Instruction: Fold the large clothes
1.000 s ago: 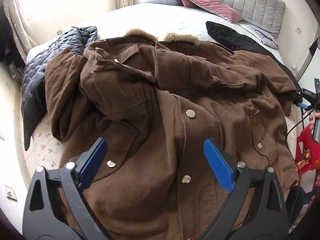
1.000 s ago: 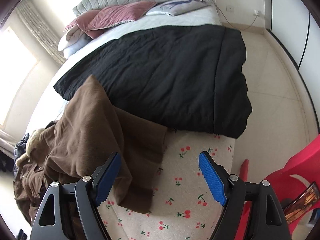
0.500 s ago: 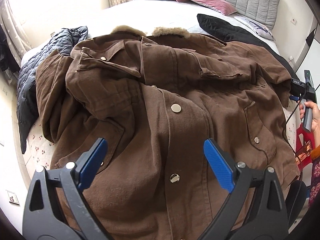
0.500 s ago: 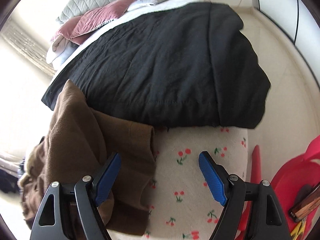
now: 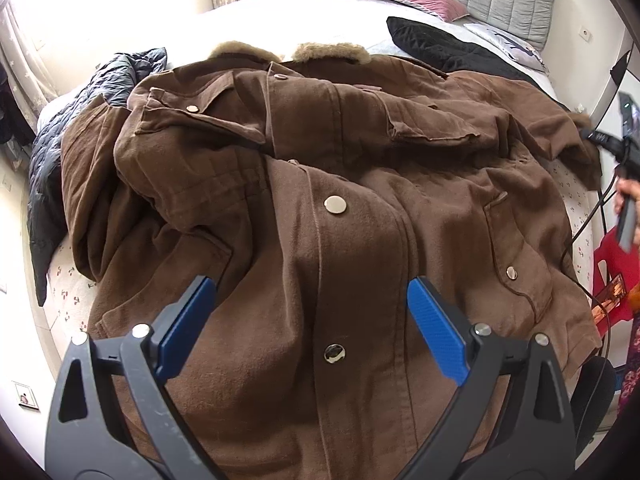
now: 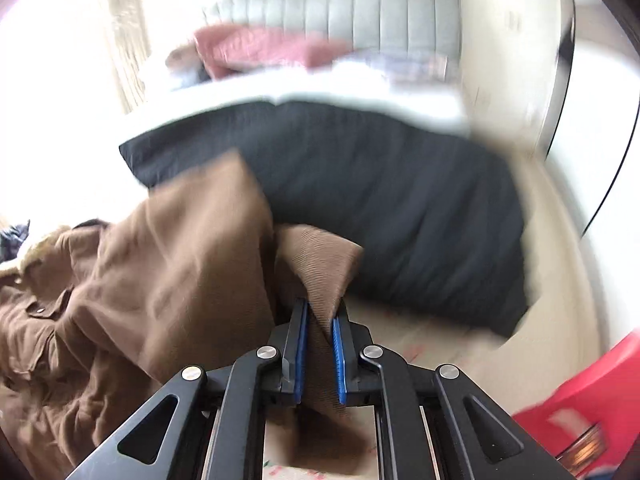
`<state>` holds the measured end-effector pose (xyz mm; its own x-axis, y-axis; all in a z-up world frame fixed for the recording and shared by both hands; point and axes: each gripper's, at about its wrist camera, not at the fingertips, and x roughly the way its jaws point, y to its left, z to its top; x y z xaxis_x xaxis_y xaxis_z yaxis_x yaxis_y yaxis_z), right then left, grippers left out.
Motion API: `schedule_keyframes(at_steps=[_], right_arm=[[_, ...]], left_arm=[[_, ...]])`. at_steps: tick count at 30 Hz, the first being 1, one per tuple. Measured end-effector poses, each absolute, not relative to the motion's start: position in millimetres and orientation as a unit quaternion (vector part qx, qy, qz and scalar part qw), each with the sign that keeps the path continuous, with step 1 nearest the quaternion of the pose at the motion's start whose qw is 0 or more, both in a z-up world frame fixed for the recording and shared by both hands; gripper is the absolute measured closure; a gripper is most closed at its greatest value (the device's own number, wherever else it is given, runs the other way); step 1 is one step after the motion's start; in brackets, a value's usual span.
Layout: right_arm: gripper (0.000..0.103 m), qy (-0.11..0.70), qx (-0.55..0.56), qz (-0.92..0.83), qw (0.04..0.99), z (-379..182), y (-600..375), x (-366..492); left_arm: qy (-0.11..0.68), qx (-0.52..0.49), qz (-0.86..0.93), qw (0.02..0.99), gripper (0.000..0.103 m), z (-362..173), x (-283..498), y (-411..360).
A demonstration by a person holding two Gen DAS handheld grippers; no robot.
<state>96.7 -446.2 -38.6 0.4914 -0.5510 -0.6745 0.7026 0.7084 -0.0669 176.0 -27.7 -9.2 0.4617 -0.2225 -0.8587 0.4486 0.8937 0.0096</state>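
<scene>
With the right gripper [image 6: 320,344] just clamped onto only the cuff [image 6: 320,264] and the left gripper [image 5: 310,320] held spread above the coat [image 5: 320,184], a slip under the sleeve's weight was judged likely

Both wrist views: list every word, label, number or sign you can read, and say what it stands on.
None can be read.
Brown coat: snap buttons only, no lettering visible.
Printed pillow by the headboard: a dark design, too small to read.
Right wrist view: too blurred to show any text.
</scene>
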Motion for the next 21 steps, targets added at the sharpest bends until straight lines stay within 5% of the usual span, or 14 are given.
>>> schedule_keyframes(at_steps=[6, 11, 14, 16, 21], right_arm=[[0.093, 0.302, 0.013, -0.479, 0.824, 40.3, -480.1, 108.0], [0.092, 0.325, -0.003, -0.525, 0.787, 52.0, -522.5, 127.7], [0.078, 0.330, -0.027, -0.542, 0.773, 50.8, -510.6, 123.3], [0.039, 0.324, -0.026, -0.511, 0.796, 48.9, -497.8, 112.6], [0.033, 0.361, -0.010, -0.408, 0.838, 36.8, -455.1, 100.6]], left_arm=[[0.481, 0.110, -0.194, 0.848, 0.006, -8.7, 177.1, -19.4], [0.479, 0.111, -0.185, 0.851, 0.006, -5.3, 176.3, -8.2], [0.479, 0.104, -0.180, 0.853, 0.006, -3.1, 175.4, 1.6], [0.479, 0.103, -0.174, 0.854, 0.006, -1.2, 174.8, 7.7], [0.475, 0.092, -0.172, 0.858, 0.006, 8.3, 165.5, 22.2]])
